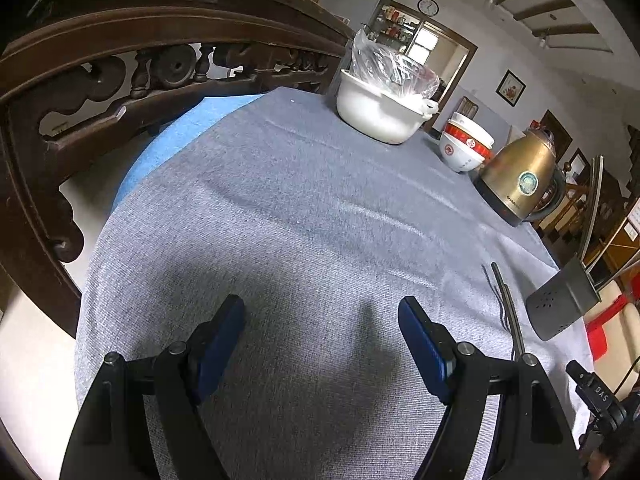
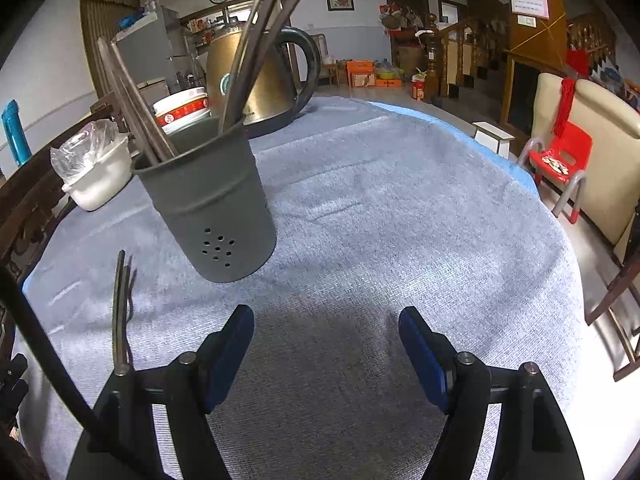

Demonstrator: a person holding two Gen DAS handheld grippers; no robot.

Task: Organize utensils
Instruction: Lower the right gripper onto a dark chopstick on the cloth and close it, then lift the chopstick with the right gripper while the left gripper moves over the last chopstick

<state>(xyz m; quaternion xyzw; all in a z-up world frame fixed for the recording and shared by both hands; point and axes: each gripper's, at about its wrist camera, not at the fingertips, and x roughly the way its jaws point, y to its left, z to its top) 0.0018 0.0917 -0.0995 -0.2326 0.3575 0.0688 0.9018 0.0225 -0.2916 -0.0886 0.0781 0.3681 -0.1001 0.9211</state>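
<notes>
A grey metal utensil holder [image 2: 212, 204] stands upright on the grey tablecloth and holds several metal chopsticks [image 2: 256, 40]. It shows at the right edge of the left wrist view [image 1: 560, 304]. A pair of loose metal chopsticks [image 2: 119, 312] lies on the cloth left of the holder, also seen in the left wrist view [image 1: 508, 308]. My right gripper [image 2: 326, 320] is open and empty, in front of and right of the holder. My left gripper [image 1: 322, 312] is open and empty over bare cloth, left of the loose chopsticks.
A gold electric kettle [image 1: 520, 176] [image 2: 260, 76], stacked red-and-white bowls [image 1: 466, 146] [image 2: 182, 110] and a white pot with a plastic bag [image 1: 380, 108] [image 2: 98, 172] stand at the table's far side. A carved dark wooden chair back [image 1: 120, 80] borders the table. A red child's chair [image 2: 560, 160] stands beyond the table.
</notes>
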